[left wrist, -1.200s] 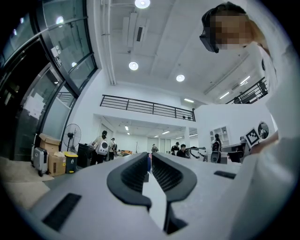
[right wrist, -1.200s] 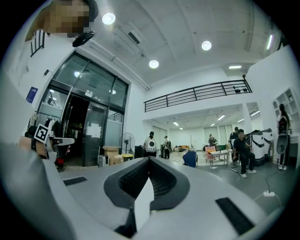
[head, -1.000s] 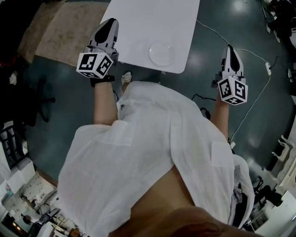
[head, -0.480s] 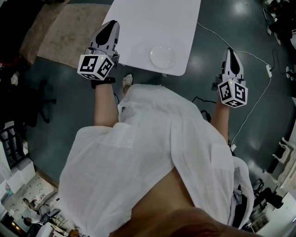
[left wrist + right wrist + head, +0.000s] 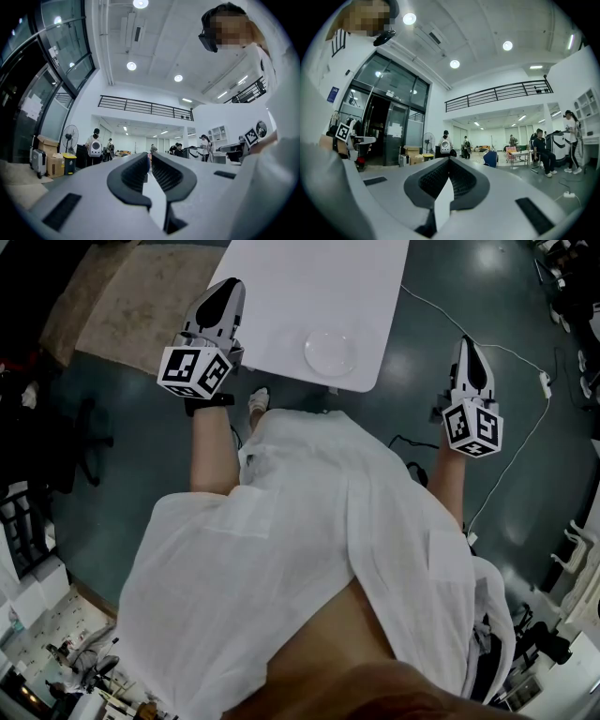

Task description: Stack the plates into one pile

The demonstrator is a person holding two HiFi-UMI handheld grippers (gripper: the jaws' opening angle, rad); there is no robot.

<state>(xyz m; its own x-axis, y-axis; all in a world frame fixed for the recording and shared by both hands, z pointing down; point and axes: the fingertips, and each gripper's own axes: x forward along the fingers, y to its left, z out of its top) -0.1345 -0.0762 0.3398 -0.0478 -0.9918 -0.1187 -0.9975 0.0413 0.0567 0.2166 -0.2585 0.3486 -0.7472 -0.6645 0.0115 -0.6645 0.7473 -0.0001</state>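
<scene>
- The left gripper [image 5: 226,289] hung at the left edge of the surface [image 5: 300,277] and the right gripper [image 5: 466,339] well off to its right. Both pairs of fingers were clenched on nothing.
- The clear plates [image 5: 330,351] lay in one spot near the surface's near edge, seemingly already one pile.
- Any further stacking would call for opening the fingers and reaching in.

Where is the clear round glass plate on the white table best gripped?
The clear round glass plate lies flat on the white table, close to its near edge, so probably pinch the thin near rim, coming in low from that edge.
</scene>
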